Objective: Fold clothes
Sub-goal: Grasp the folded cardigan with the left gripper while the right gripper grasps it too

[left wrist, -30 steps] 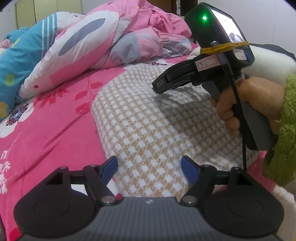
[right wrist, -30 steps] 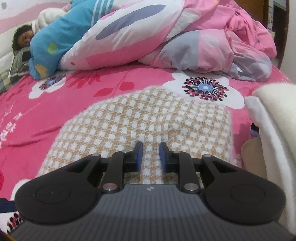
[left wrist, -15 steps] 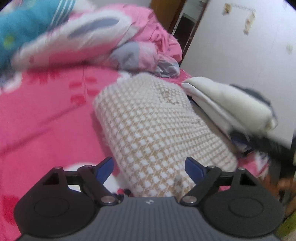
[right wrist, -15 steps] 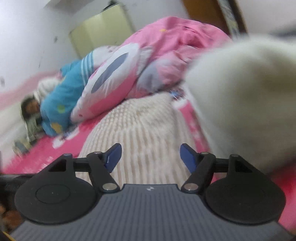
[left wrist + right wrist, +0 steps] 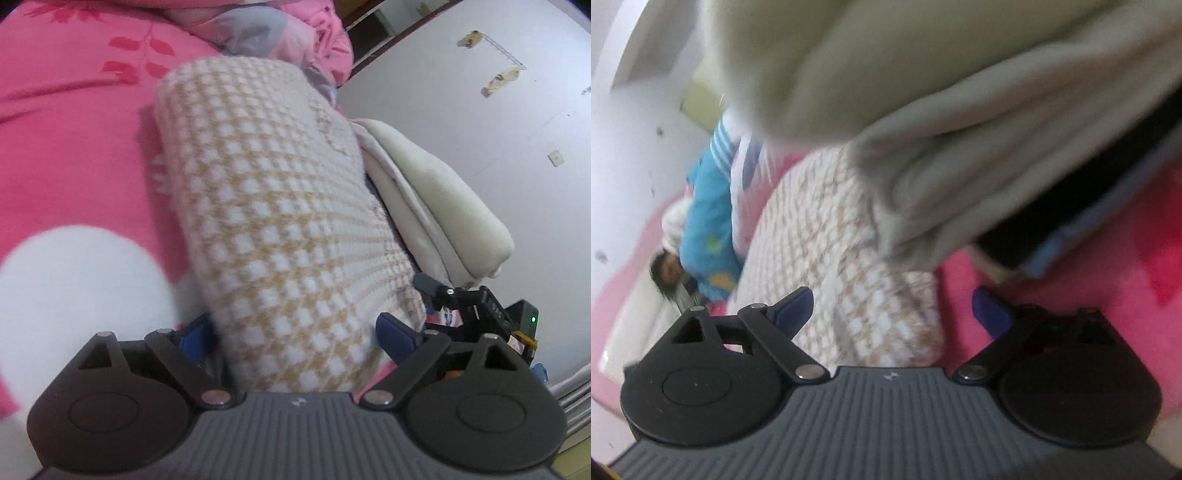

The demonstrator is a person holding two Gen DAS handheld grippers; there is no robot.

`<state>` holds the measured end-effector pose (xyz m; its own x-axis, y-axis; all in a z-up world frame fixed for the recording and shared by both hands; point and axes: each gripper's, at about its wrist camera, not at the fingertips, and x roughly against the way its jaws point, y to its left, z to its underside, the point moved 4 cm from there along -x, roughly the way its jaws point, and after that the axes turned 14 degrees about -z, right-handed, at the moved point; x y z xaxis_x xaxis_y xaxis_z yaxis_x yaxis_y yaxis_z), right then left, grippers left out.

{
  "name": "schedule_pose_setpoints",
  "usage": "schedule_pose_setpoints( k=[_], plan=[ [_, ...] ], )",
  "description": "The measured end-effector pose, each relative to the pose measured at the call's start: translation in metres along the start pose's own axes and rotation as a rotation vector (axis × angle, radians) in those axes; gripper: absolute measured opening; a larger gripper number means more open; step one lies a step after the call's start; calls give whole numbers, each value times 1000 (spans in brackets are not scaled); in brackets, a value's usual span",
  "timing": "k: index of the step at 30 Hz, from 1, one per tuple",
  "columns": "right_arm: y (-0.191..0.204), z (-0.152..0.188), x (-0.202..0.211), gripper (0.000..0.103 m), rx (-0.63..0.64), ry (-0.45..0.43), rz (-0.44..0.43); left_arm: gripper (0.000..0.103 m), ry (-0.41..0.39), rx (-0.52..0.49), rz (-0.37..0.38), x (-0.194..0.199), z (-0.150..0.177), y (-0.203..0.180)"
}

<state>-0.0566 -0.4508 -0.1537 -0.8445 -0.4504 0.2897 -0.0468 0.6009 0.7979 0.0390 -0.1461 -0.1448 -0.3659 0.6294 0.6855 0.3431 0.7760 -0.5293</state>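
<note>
While both jaws have just been opening wide, the left gripper (image 5: 295, 328) straddles the checked bundle (image 5: 280, 206) at lower centre. Right gripper (image 5: 892, 310) frames its end, gripping nothing, cream stack (image 5: 923, 110) above.

One checked garment (image 5: 280, 206), perhaps three folded clothes (image 5: 436, 206).

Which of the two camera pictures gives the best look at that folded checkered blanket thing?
The left wrist view: the checkered garment fills its middle, sharp, whole pattern visible. The right wrist view shows only a blurred part of it, partly covered by a cream fabric pile.
</note>
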Motion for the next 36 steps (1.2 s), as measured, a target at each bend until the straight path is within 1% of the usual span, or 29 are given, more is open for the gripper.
schedule_pose_setpoints(
  k=[1,2,4,5,7,10,14,17,20,21,23,25,28,30,33,36],
  plan=[
    [4,1,-5,91,-2,18,-21,92,0,-5,7,-1,1,-3],
    [9,3,-11,89,-21,37,-65,92,0,-16,12,0,2,-5],
    [23,10,-22,89,-21,66,-110,90,-3,-49,22,5,4,-8],
    [32,13,-26,86,27,76,-79,87,-3,-57,23,8,6,-8],
    [43,17,-30,81,67,83,-61,83,-1,-58,36,13,5,-4],
    [57,16,-30,80,52,85,-85,81,-15,-54,57,24,2,-1],
    [83,25,-32,81,69,140,-111,81,-60,-68,73,48,-4,8],
    [104,40,-38,81,72,181,-147,82,-70,-52,75,62,-10,27],
    [111,57,-45,83,64,213,-180,82,-34,24,75,62,-11,52],
    [108,61,-44,83,58,212,-169,82,-17,54,76,60,-11,59],
    [94,64,-38,82,8,206,-142,82,-14,86,83,61,-9,68],
    [78,60,-19,82,-82,181,-165,82,-30,102,104,69,-6,75],
    [60,50,15,82,-155,95,-170,83,-78,119,128,86,-7,88],
    [45,44,34,83,-201,17,-166,85,-114,129,130,93,-14,93],
    [25,35,41,83,-247,-46,-152,85,-113,126,104,82,-33,89],
    [22,27,24,83,-222,-47,-152,85,-83,116,83,65,-45,84]
  ],
)
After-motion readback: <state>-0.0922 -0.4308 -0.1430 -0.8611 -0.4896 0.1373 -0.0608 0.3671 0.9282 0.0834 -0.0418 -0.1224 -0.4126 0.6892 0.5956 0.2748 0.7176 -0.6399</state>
